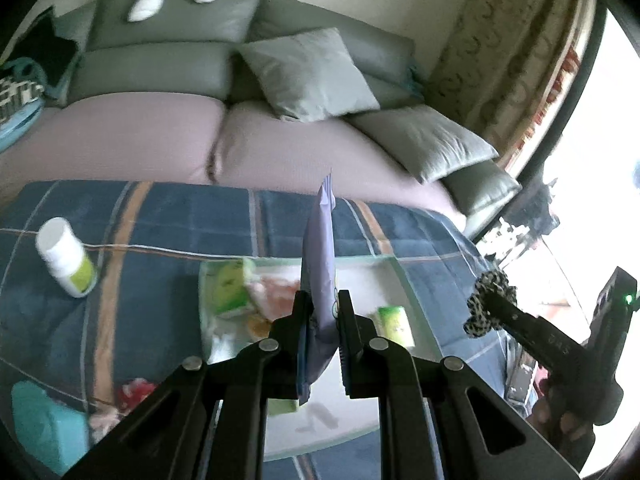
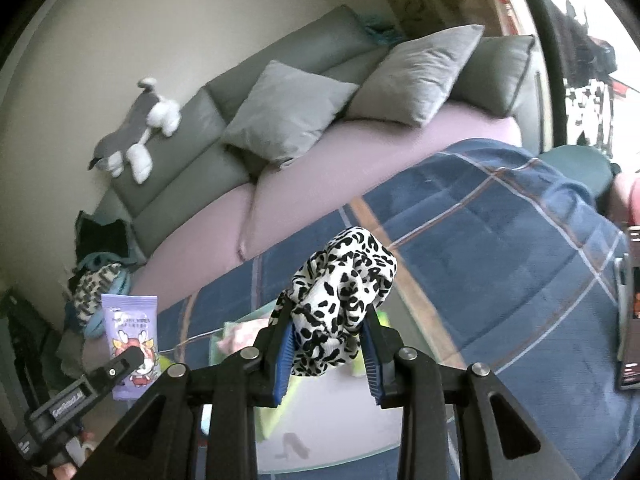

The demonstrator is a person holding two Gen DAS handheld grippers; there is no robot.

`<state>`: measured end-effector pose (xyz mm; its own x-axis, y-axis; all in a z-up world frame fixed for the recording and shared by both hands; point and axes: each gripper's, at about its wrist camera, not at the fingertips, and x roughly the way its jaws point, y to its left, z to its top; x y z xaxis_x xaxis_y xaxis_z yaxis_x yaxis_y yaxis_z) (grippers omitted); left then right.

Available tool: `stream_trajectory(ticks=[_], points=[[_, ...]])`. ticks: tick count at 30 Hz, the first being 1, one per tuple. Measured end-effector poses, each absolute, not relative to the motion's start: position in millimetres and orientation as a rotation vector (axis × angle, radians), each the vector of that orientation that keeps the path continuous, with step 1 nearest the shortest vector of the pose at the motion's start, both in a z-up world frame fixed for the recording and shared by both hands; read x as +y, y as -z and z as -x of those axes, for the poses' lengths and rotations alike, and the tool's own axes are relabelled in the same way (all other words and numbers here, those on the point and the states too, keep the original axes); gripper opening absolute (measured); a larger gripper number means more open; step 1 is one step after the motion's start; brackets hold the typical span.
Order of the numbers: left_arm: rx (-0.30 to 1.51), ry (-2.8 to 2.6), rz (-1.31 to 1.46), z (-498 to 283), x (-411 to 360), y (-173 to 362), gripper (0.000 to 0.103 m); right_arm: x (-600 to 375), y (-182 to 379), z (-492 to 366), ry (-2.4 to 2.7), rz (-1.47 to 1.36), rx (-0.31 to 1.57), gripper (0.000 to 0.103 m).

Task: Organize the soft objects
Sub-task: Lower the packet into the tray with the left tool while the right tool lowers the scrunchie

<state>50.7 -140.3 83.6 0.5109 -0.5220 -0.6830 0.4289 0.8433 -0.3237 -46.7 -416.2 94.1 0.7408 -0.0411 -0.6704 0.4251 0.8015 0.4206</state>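
left tongs: angled down, clamped on something thin | right tongs: angled down, clamped on something bulky

Two grippers: the left gripper and the right gripper, each with two fingers. One lilac wipes packet, clamped by the left one. One leopard-print scrunchie, clamped by the right one. One white bottle with a green label, lying far left on the plaid blanket; one blanket. One clear tray near the middle, holding several small green and pink packs, too blurred to count. One sofa at the far side. Three grey cushions on its right half. One grey-and-white plush toy on the backrest, far left.
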Motion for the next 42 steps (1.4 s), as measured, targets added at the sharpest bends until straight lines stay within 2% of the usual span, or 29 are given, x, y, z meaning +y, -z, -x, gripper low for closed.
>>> stream_trajectory(ticks=[6, 13, 21, 26, 42], points=[[0.909, 0.670, 0.093, -42.5, -172.7, -72.6, 0.014, -419.9, -90.3, 48.4, 0.317, -0.562, 0.733, 0.033], [1.032, 0.726, 0.073, -45.5, -199.8, -39.1, 0.014, -413.4, -58.4, 34.4, 0.354, -0.498, 0.934, 0.033], [1.156, 0.748, 0.098, -51.6, -211.9, -0.5, 0.014, -412.1, -21.3, 25.9, 0.351, -0.512, 1.076, 0.033], [1.241, 0.790, 0.178, -54.9, -212.9, 18.2, 0.014, -410.4, -8.4, 21.5, 0.361, -0.503, 1.126, 0.034], [1.321, 0.733, 0.167, -61.4, -212.6, 45.1, 0.014, -408.9, 2.4, 16.8, 0.376, -0.482, 1.172, 0.034]])
